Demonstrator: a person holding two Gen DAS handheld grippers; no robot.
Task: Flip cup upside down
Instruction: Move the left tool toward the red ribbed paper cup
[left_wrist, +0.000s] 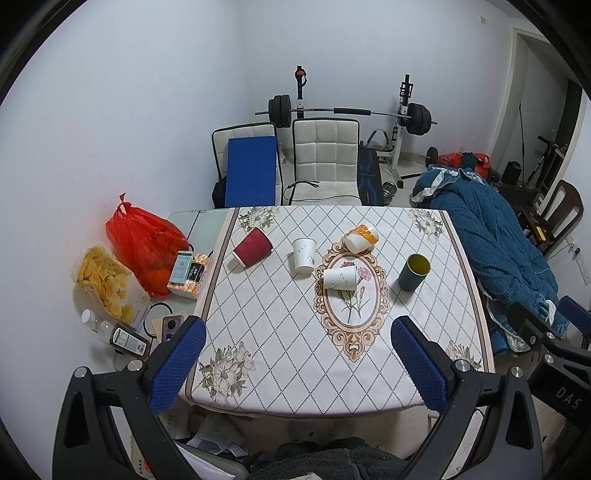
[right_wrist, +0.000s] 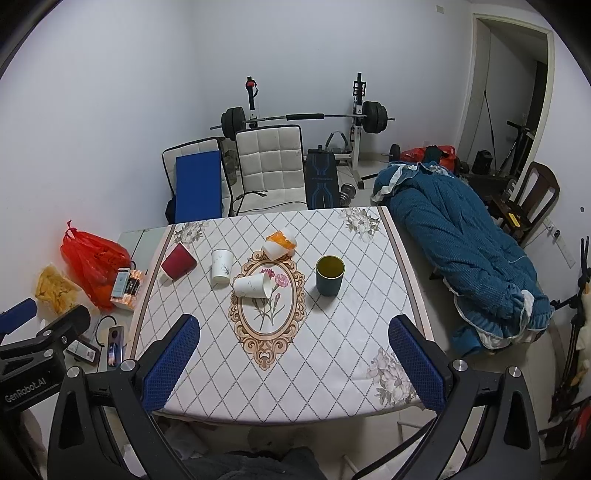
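Holding both grippers back off the near table edge, nothing grasped yet. Left gripper (left_wrist: 297, 363) had its fingers spread wide and empty; right gripper (right_wrist: 293, 360) the same. I judged this as the approach step, before any pick.

Five cups sat on the tablecloth (left_wrist: 280, 343), all well ahead of the fingers. The dark green cup (right_wrist: 330, 276) stood upright with its mouth up, ahead and slightly toward the right finger of the right gripper; I took it as the likely target. A white paper cup (left_wrist: 304, 255) stood upright ahead of the left gripper, between its fingers' lines. Another white cup (left_wrist: 340, 277) lay on its side, as did the red cup (left_wrist: 253, 247) and the orange-and-white cup (left_wrist: 362, 238).

Next move, as I read it: reach forward, close on the cup wall, lift, roll the wrist, set it down rim first.

Readable text: "GenRobot.AI" on the left gripper body in the right view, "DAS" on the right gripper body in the left view. Package labels at left were too small to read.
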